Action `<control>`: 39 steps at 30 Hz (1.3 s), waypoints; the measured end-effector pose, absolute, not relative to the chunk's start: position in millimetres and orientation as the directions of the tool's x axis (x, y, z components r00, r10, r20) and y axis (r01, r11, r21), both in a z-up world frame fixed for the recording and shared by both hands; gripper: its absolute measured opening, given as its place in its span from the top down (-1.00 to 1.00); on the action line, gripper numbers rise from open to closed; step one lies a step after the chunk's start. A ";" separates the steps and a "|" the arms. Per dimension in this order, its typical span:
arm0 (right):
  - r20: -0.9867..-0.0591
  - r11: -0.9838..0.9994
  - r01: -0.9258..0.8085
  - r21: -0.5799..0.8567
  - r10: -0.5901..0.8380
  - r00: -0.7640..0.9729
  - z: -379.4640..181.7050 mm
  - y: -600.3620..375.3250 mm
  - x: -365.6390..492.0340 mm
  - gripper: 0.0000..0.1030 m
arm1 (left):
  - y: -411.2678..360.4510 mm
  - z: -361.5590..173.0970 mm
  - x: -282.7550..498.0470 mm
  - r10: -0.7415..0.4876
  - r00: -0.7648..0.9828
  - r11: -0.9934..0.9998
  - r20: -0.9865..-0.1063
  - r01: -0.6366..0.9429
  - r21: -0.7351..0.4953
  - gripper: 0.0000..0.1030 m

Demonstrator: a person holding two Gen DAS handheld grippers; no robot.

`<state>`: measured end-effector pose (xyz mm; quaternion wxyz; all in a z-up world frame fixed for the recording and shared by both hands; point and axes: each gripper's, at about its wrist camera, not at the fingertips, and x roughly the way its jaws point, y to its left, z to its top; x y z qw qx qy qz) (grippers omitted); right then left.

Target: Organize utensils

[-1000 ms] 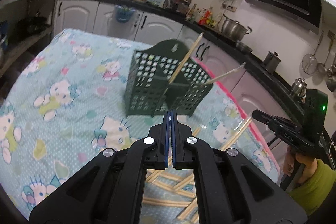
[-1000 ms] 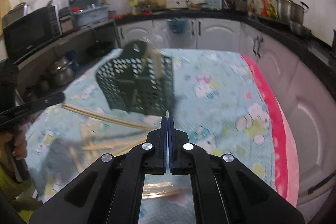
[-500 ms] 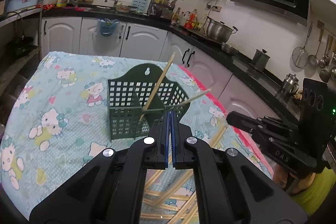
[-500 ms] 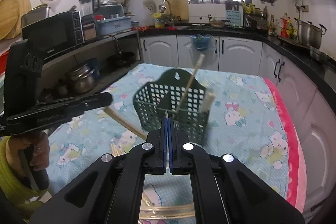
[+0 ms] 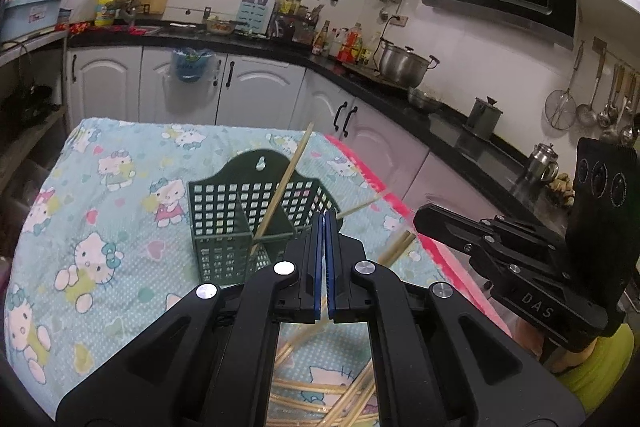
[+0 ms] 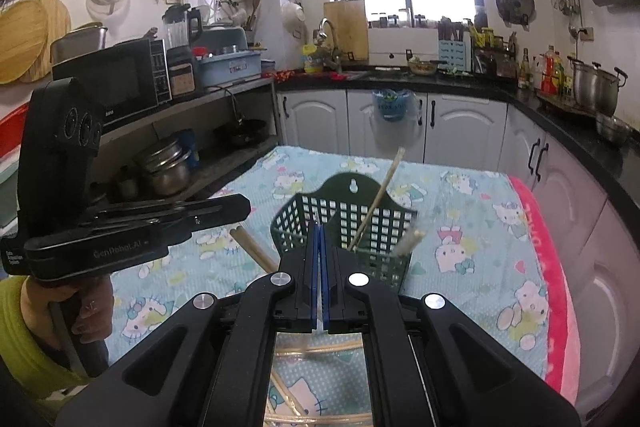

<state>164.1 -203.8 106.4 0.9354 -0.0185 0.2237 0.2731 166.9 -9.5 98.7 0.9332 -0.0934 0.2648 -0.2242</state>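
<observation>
**A:** Where is the utensil holder?

**B:** The dark green perforated basket (image 5: 240, 227) stands upright near the middle of the table, on a pale blue cartoon-cat cloth (image 5: 100, 227). It has a divider down the middle and an arched back with a hanging hole.

**A:** Anything in it?

**B:** One chopstick (image 5: 286, 179) leans in the basket, tip up and to the right. A second stick (image 5: 360, 206) pokes out at its right side, lower and flatter (in the right wrist view its end is blurred, so I can't tell exactly how it sits).

**A:** And the rest of the chopsticks?

**B:** A loose pile of chopsticks (image 5: 320, 387) lies crisscrossed on the cloth at the near edge, mostly hidden behind the gripper frames. A pair (image 5: 396, 247) angles out just right of the basket.

**A:** The grippers?

**B:** The left gripper (image 5: 322, 223) has its blue-lined fingers pressed together with nothing between them, tips in front of the basket's near right corner. The right gripper (image 6: 319, 231) is likewise closed and empty, pointing at the basket's near wall. Each shows in the other's view, held by a hand (image 6: 76, 303) in a yellow-green sleeve (image 6: 24, 339).

**A:** Around the table?

**B:** White cabinets (image 6: 400, 123) under a black counter, a steel pot (image 5: 404, 65), a microwave (image 6: 116, 83) on the left shelf.
</observation>
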 end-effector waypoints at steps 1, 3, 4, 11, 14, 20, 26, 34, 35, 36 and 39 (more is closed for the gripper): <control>-0.420 0.850 -0.520 0.082 0.502 0.756 111.1 -203.9 163.7 0.97 | -9.7 102.8 166.9 -0.470 0.760 0.881 -0.448 0.372 -0.293 1.00; -0.407 0.850 -0.521 0.079 0.505 0.761 118.9 -203.5 163.9 0.97 | -10.9 109.2 166.7 -0.471 0.763 0.880 -0.442 0.377 -0.288 1.00; -0.399 0.850 -0.521 0.078 0.505 0.765 122.4 -203.6 164.1 0.97 | -11.6 114.2 166.2 -0.472 0.767 0.880 -0.435 0.382 -0.281 1.00; -0.343 0.855 -0.513 0.080 0.507 0.791 156.1 -206.2 166.8 0.97 | -9.8 150.7 166.7 -0.485 0.786 0.873 -0.383 0.408 -0.267 1.00; -0.318 0.853 -0.515 0.086 0.514 0.797 170.7 -208.5 169.6 0.97 | -9.6 169.1 166.4 -0.481 0.801 0.876 -0.358 0.416 -0.245 1.00; -0.288 0.859 -0.501 0.100 0.507 0.812 196.8 -208.9 181.7 0.97 | -4.3 200.6 174.0 -0.466 0.826 0.882 -0.318 0.409 -0.233 1.00; -0.258 0.870 -0.480 0.112 0.492 0.831 216.4 -208.0 200.5 0.97 | -2.9 213.5 191.1 -0.455 0.836 0.888 -0.308 0.397 -0.234 1.00; -0.256 0.876 -0.463 0.135 0.482 0.838 221.8 -208.2 216.8 0.97 | -10.6 211.8 209.2 -0.475 0.825 0.875 -0.307 0.404 -0.267 1.00; -0.256 0.878 -0.461 0.131 0.479 0.839 222.3 -208.3 216.3 0.97 | -11.8 211.2 211.1 -0.477 0.824 0.874 -0.307 0.406 -0.269 1.00; -0.258 0.879 -0.459 0.129 0.477 0.840 221.9 -207.3 218.1 0.97 | -12.9 210.6 212.7 -0.480 0.822 0.872 -0.307 0.407 -0.272 1.00; -0.265 0.883 -0.452 0.124 0.468 0.843 218.9 -206.7 224.2 0.97 | -17.4 207.0 217.8 -0.489 0.816 0.867 -0.309 0.414 -0.278 1.00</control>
